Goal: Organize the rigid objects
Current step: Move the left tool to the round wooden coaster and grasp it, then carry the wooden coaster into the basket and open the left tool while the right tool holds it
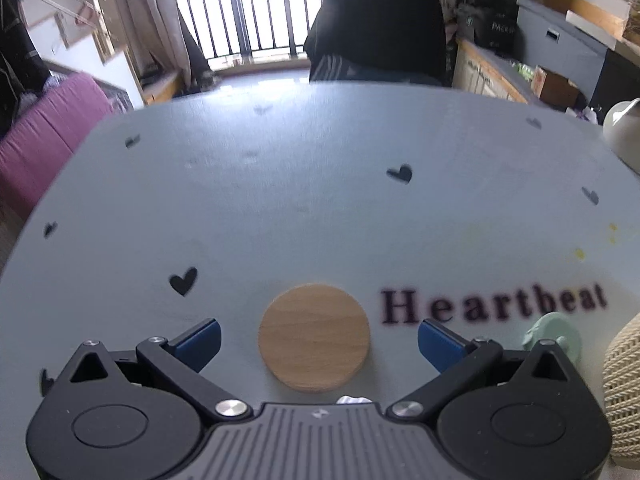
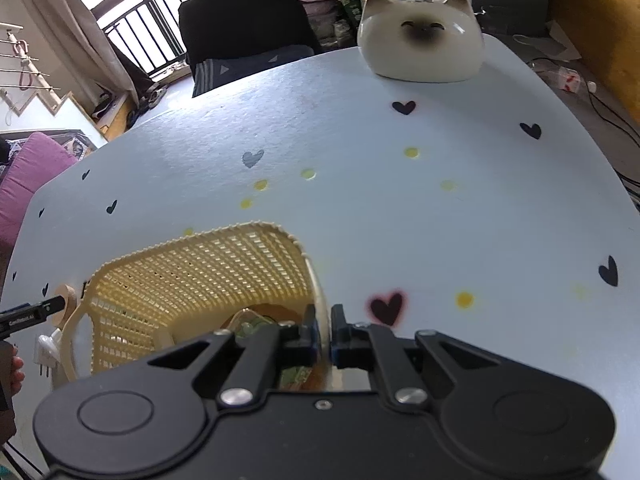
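Two blue pads (image 1: 202, 340) on the left gripper (image 1: 318, 340) stand wide apart with nothing pinched, and the round wooden coaster (image 1: 314, 337) lies flat on the table (image 1: 320, 184) right between them. Only the left wrist view shows the "Heartbeat" lettering (image 1: 494, 305) and a mint green thing (image 1: 554, 334) just beside the right finger, too blurry to name. Over on the right wrist view, the right gripper (image 2: 325, 334) is clamped tight on the rim of the cream woven basket (image 2: 200, 276), which the left view only catches a sliver of. That view alone shows the cat-face ceramic (image 2: 419, 38) at the far edge, a white plug (image 2: 47, 354) beside the basket, and some stuff down inside it that I can't make out.
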A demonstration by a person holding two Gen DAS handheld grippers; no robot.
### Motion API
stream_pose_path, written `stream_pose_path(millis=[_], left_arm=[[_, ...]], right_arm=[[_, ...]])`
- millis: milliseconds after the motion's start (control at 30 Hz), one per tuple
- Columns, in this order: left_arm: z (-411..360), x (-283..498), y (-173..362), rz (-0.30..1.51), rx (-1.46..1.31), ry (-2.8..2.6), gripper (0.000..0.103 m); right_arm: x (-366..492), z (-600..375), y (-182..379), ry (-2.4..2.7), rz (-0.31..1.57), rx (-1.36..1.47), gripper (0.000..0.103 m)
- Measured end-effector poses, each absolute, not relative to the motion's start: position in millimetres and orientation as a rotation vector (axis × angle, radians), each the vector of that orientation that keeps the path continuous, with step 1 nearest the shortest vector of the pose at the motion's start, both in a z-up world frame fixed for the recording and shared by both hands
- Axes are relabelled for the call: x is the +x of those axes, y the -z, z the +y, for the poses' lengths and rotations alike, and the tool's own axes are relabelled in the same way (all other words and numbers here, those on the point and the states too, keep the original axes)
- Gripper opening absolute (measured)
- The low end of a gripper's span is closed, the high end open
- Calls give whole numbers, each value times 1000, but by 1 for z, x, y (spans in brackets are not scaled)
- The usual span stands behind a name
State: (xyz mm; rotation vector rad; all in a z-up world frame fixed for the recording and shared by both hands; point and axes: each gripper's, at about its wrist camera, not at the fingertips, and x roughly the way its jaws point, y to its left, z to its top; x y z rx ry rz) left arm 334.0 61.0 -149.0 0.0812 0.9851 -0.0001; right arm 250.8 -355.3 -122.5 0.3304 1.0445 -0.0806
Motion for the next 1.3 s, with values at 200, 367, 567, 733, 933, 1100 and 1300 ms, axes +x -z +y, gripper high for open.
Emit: stream_pose_path(millis=[200,367,567,733,933,1100,1300], left_arm=[[72,347,162,1021,50,-28,103],[77,347,166,1036,13,-29,87],[75,343,167,1020,10,4,73],[68,343,166,1013,27,23,68],[66,334,156,977,8,10,68],[60,320,131,917,-20,38,68],[36,298,97,852,-40,139,68]], right_arm=[[252,-354,122,88,1052,328,7],[254,-354,123,83,1057,321,7],[253,-353,123,80,1057,317,7],[254,-354,123,77,1054,320,7],[253,-354,123,74,1050,317,7],[253,-355,123,73,1049,316,7],[253,-355,123,73,1048,316,7]])
